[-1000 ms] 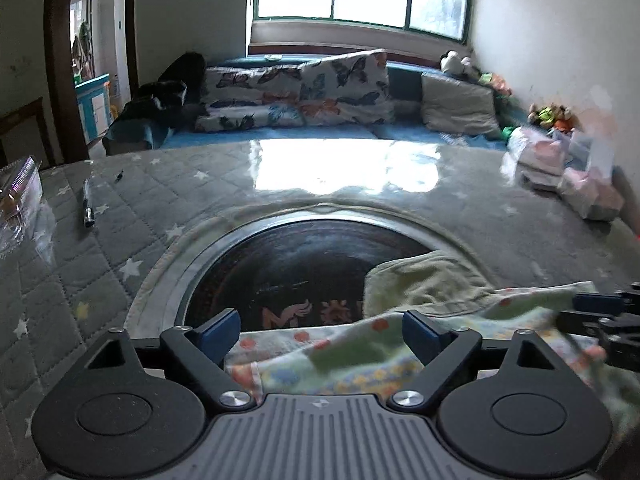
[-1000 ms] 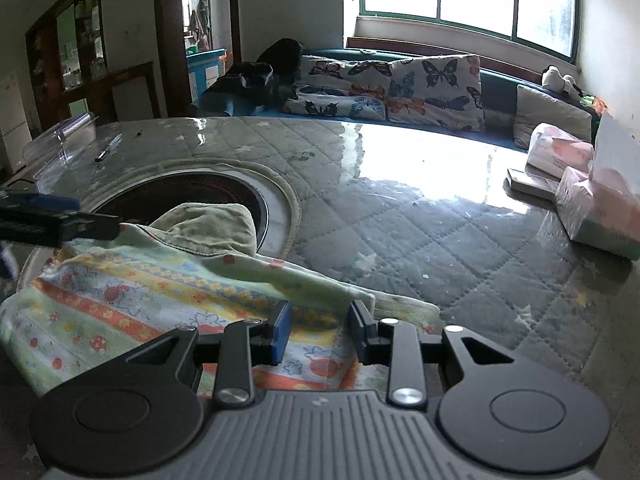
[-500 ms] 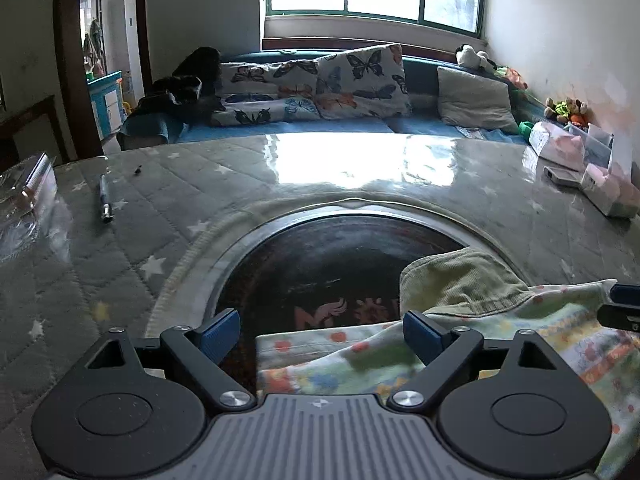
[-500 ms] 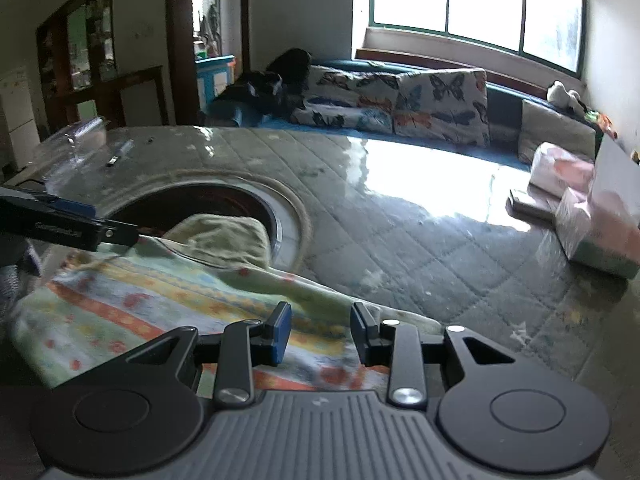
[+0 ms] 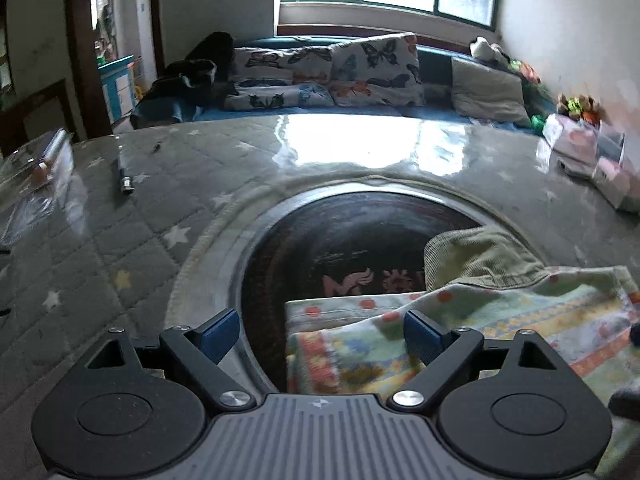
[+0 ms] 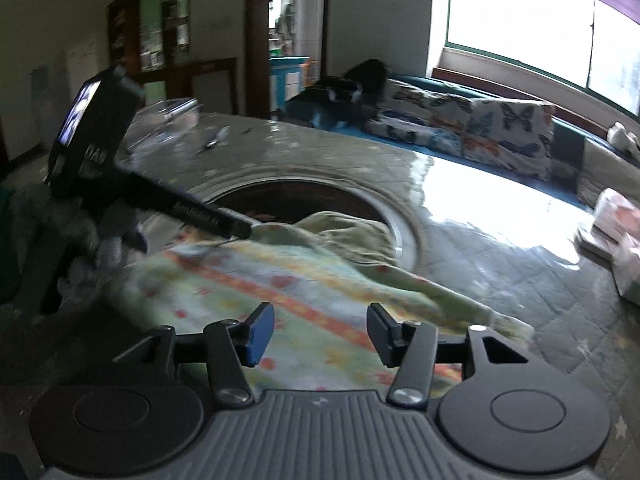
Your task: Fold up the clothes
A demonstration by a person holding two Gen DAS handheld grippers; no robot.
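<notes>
A patterned children's garment with an olive-green part lies on the quilted table, partly over the dark round inset. My left gripper stands wide open; the cloth's left edge lies below its right finger, and nothing is pinched. The right wrist view shows the same garment spread flat. Above it my right gripper has its jaws opening, the cloth beneath them and the pads off it. One of the left gripper's fingers reaches over the cloth's far left corner.
A pen and a clear plastic container lie at the table's left. Tissue packs sit at its right edge. A sofa with butterfly cushions runs behind the table under the window.
The right gripper's jaws have spread from a narrow gap over the cloth's near edge to wide apart, and its view has swung right and rolled. The cloth now sits further right in the left view.
</notes>
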